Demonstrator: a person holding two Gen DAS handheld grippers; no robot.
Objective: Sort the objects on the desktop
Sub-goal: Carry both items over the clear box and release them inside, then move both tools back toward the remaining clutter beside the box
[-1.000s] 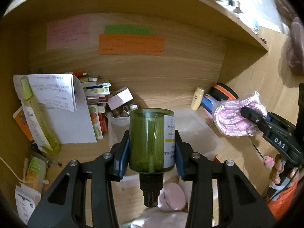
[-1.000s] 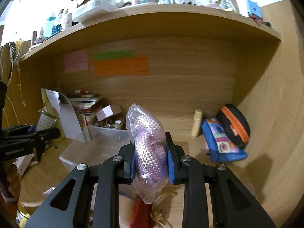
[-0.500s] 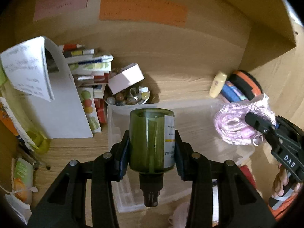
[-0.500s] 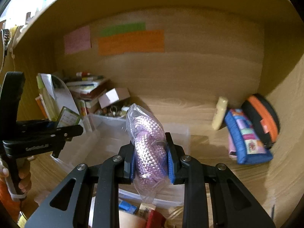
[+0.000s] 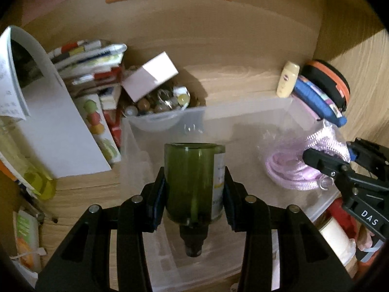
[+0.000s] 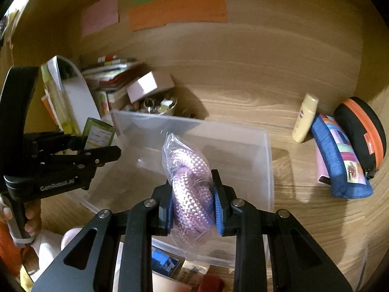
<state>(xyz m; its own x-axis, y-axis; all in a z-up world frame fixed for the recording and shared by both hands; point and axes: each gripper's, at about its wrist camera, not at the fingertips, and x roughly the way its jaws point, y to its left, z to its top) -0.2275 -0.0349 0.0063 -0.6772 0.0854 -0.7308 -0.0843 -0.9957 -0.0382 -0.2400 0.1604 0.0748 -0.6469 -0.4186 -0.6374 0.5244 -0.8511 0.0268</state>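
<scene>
The left claw (image 5: 194, 187) pinches a dark green bottle (image 5: 192, 182) between its two blue pads, the bottle turned neck-down with its white label on the right side. It hangs above the near left part of a clear plastic box (image 5: 243, 112) that sits on the wooden table (image 5: 80, 194). The right claw (image 6: 193, 205) is clamped on a bag of pink cord (image 6: 189, 180), a coil of woven cord sealed in clear plastic, held over the middle of the same box (image 6: 265, 160).

Behind the box stands a small bowl of beads and rings (image 5: 163, 102) with a pale pink carton (image 5: 150, 75) leaning on it. To its left lies a pile of booklets (image 5: 92, 58) and a large white sheet (image 5: 58, 126) curling over at the top. At the back right a cream tube (image 6: 305, 119) stands against the wall, next to a blue pouch (image 6: 340, 163) and a black case with an orange zip (image 6: 359, 131). Orange (image 6: 177, 9), pink and green paper notes are stuck on the back wall
</scene>
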